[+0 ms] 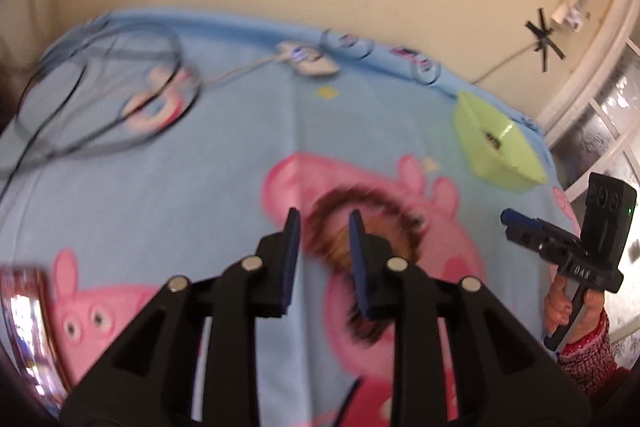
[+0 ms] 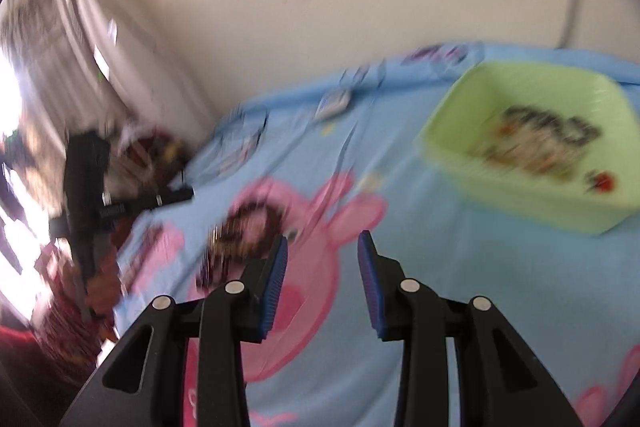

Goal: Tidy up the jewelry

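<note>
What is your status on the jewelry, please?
Left gripper and right gripper open, empty. Brown bracelet on the sheet, green tray beyond. Nothing blocking.

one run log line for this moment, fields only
left gripper: open, over brown bead bracelet | right gripper: open, empty | green tray: holds jewelry | bedsheet: bracelet lying loose

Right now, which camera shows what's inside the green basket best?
The right wrist view: the green basket opens toward the camera, showing a blurred heap of dark and orange pieces inside. The left wrist view shows the basket small and side-on, with only a dark speck of its contents visible.
</note>
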Available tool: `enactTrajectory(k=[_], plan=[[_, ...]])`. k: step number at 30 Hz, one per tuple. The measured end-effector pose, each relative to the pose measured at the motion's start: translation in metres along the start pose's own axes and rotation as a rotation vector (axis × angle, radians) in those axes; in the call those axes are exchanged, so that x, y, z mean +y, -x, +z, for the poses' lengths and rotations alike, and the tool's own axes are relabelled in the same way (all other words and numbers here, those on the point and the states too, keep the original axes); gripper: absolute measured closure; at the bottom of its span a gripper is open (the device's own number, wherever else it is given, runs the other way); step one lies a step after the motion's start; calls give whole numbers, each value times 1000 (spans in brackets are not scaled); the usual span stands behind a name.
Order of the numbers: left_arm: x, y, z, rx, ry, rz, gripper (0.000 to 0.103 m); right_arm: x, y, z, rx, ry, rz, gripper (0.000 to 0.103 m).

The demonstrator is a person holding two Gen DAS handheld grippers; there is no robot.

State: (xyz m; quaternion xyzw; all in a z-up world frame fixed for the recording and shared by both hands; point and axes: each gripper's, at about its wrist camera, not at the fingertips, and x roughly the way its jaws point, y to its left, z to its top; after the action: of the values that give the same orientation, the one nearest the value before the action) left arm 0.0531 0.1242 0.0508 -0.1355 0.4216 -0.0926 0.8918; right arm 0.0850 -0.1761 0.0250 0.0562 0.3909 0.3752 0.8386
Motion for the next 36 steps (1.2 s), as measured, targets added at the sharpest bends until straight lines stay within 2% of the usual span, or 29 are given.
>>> enactTrajectory(k=[3,8,14,17,18,21,25,27,28,29,30,31,33,34,36], plan=[[15,-5,-15,16,41,-28,80,21,-17,-6,50,25,26,91],[23,-21,-30,37,77,-78,80,69,-35,0,72,129,43,91],[25,-26,-40,25,77,-114,80,122,-71,13,65,328,-34,91],[26,-26,-39,23,85,-128,80,133,-96,14,101,445,-140,92],[26,-26,-39,21,81,-129,80,132,-100,12,110,450,-142,103],[18,-22,-41,7,40,-128,80,122,-93,10,129,381,-109,103],[0,-21,-43,21,-37,-131,80,108,-62,-16,156,342,-94,103],[-11,-22,-45,46,-61,-172,71,98,-46,-29,151,313,-97,103],[-16,-22,-46,52,-67,-191,62,88,-33,-36,146,283,-100,103],[-23,-22,-47,58,-81,-203,56,79,-23,-41,140,255,-112,103],[-31,-25,-49,68,-102,-199,56,69,-13,-46,130,224,-125,103],[-38,-29,-49,81,-123,-181,57,62,-4,-51,120,199,-134,103],[-57,-37,-52,96,-179,-158,76,46,10,-57,96,141,-144,103],[-63,-41,-54,122,-189,-193,88,36,18,-61,79,101,-146,103],[-87,-46,-63,162,-219,-281,88,24,26,-65,49,47,-143,103]])
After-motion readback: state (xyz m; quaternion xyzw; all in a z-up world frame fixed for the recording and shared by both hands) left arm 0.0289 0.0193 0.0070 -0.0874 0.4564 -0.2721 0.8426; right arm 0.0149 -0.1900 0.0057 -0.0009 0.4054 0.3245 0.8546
